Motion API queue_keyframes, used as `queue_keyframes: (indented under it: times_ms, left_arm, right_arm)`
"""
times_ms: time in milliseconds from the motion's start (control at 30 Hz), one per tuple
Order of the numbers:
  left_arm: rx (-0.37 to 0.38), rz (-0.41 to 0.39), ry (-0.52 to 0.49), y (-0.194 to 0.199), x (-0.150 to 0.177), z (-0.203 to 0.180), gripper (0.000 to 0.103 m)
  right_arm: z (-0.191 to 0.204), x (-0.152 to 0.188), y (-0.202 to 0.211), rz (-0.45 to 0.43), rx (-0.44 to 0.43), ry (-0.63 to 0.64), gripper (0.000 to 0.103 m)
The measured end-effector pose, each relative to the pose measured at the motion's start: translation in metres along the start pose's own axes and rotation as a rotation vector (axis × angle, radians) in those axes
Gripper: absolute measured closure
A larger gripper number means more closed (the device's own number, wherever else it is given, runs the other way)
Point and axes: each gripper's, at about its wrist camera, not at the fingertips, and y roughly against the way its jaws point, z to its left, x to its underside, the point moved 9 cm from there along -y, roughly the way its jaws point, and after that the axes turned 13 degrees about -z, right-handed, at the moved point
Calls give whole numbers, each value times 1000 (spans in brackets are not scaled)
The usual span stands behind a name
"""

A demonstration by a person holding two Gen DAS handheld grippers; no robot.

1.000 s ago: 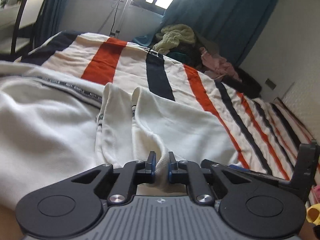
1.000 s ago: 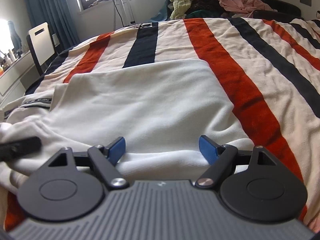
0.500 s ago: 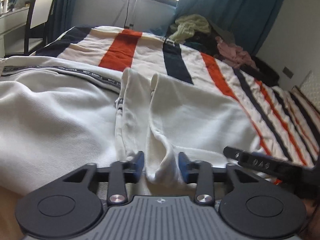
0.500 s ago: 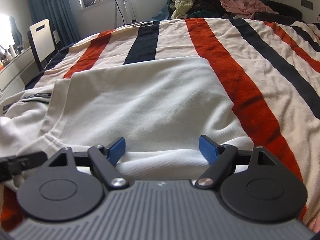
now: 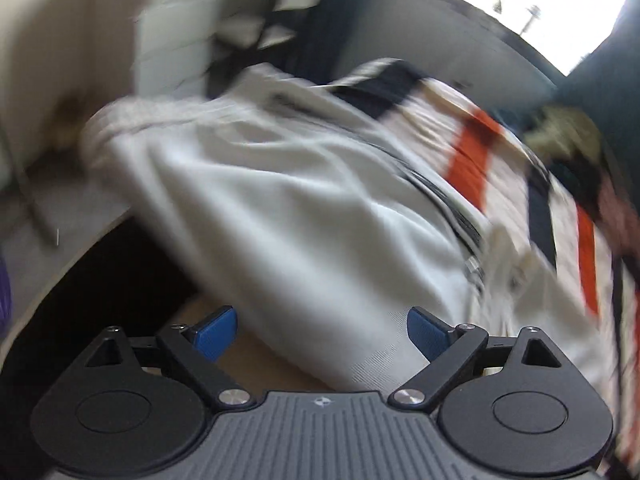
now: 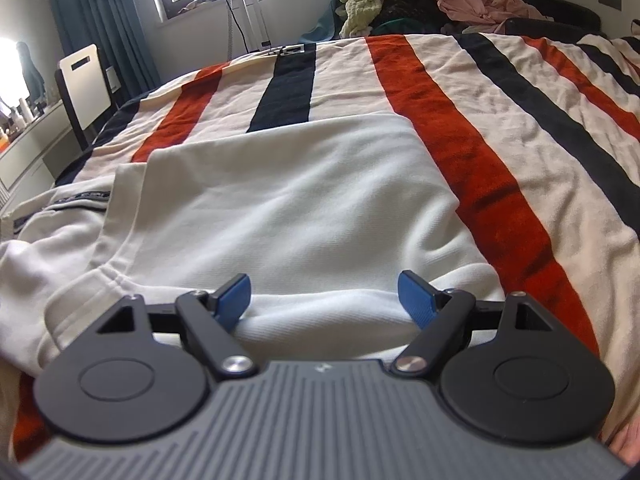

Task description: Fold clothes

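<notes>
A white garment [image 6: 288, 208] with black printed trim lies on the striped bed, its right part folded flat. My right gripper [image 6: 324, 296] is open, its blue fingers either side of the garment's near edge. My left gripper [image 5: 322, 330] is open and holds nothing; the view is blurred and tilted, and the unfolded part of the garment [image 5: 280, 216] hangs over the bed's left edge in front of it.
The bedspread [image 6: 520, 140] has red, navy and cream stripes. A pile of clothes [image 6: 420, 4] sits at the head of the bed. A white chair [image 6: 86, 80] and a counter stand at the left. Window and teal curtains behind.
My left gripper let go of the white cuff, opened wide and swung left toward the bed's edge, blurring its view. My right gripper stayed open and barely moved.
</notes>
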Motion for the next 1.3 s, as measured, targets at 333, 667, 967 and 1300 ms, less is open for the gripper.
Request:
queue_keyframes:
  times_ms: [333, 667, 967, 1300]
  left_arm:
    - [-1, 19, 440, -38, -34, 76, 11]
    - [109, -110, 399, -30, -58, 55, 32]
    - [-69, -180, 272, -47, -64, 74, 79]
    - [-52, -633, -185, 38, -85, -46, 90]
  right_arm:
    - [0, 0, 3, 5, 3, -27, 21]
    - [-1, -1, 2, 10, 0, -54, 21]
    - [-7, -14, 13, -74, 59, -17, 21]
    - [-18, -9, 13, -22, 33, -128, 21]
